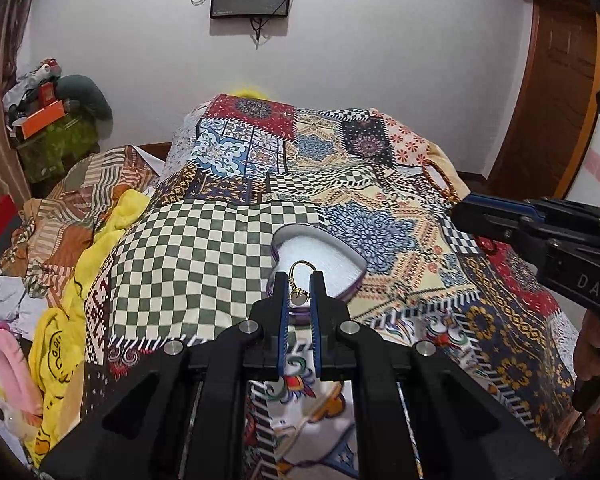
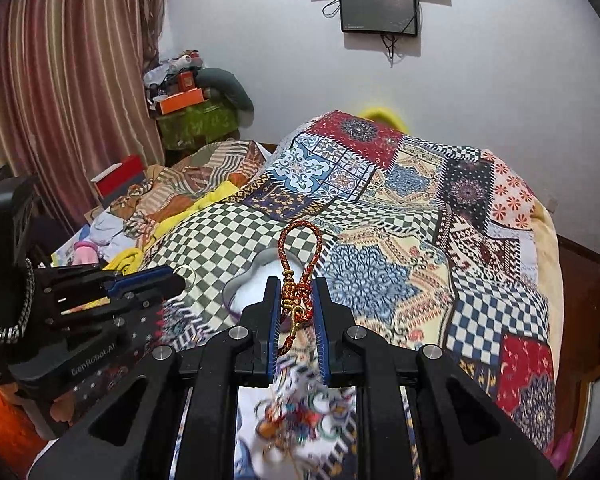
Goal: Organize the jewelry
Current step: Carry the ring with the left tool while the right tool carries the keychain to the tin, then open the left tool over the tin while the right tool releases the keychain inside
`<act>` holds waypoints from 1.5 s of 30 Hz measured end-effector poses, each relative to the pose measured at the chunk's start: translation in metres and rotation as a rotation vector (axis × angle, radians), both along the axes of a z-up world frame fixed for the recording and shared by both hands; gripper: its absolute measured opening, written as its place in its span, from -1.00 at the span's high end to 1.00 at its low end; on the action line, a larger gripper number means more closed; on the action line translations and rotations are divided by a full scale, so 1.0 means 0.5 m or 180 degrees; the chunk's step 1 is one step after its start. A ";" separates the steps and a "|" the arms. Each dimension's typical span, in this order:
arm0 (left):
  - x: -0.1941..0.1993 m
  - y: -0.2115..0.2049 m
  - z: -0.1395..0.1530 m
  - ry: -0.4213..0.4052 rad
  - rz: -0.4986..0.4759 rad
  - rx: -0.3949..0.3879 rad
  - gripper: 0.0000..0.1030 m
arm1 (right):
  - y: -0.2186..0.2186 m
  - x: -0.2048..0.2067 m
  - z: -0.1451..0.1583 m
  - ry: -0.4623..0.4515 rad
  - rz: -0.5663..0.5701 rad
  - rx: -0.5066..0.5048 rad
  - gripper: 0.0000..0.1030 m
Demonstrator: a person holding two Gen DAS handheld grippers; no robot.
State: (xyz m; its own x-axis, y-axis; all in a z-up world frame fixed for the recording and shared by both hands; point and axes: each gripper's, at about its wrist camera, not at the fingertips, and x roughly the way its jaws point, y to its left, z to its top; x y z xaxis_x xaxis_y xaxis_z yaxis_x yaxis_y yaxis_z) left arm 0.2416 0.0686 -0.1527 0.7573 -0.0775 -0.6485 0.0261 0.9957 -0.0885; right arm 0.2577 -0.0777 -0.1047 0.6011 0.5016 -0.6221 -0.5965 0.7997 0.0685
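While both grippers hang above a bed draped in a patchwork quilt [image 1: 204, 248], each one carries a piece of jewelry over a heart-shaped box [image 1: 320, 252]. The box lies open on the green-and-cream checked patch of the quilt, its pale lining facing up and its purple rim showing along the near edge.

In the left wrist view, the left gripper [image 1: 300, 280] has its blue-padded fingers drawn nearly together, pinching a thin gold chain [image 1: 298, 286] with a small round ring standing up above the fingertips. The chain sits directly over the near part of the box.

In the right wrist view, the right gripper [image 2: 296, 284] is clamped on a braided red-and-gold cord bracelet [image 2: 300, 256]. Its loop stands upright above the fingertips, and its knot and gold clasp hang between the pads. The box [image 2: 252, 280] lies just beyond and partly under these fingers.

The two grippers are close, side by side; the right one enters the left view from the right edge [image 1: 500, 220], its tip short of the box.

Around the box, the quilt is open and flat on all sides. The quilt's far edge humps up against a white wall. To the left, the bed's side is crowded with crumpled yellow cloth [image 1: 112, 216], striped bedding and a pile of boxes in the corner by a striped curtain [image 2: 60, 100]. To the right, the quilt falls away toward a wooden door [image 1: 552, 92].
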 end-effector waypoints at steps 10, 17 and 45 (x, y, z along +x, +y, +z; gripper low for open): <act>0.068 0.013 -0.018 0.0051 -0.0009 -0.0025 0.84 | 0.054 0.096 -0.039 0.0327 0.0103 -0.0030 0.73; 0.109 0.023 -0.035 0.0161 -0.0067 -0.0060 0.84 | 0.069 0.136 -0.072 0.0546 0.0163 -0.0128 0.73; 0.150 0.019 -0.099 0.0591 -0.0249 -0.0033 0.84 | 0.110 0.181 -0.158 0.1114 0.0445 -0.0449 0.73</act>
State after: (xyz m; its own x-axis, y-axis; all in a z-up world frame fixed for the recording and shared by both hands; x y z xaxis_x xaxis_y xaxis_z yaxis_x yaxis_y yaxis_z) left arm 0.3167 0.0779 -0.2021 0.6161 -0.1388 -0.7754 0.0857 0.9903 -0.1092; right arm 0.3484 -0.0227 -0.1839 0.2727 0.4585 -0.8458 -0.6603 0.7286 0.1821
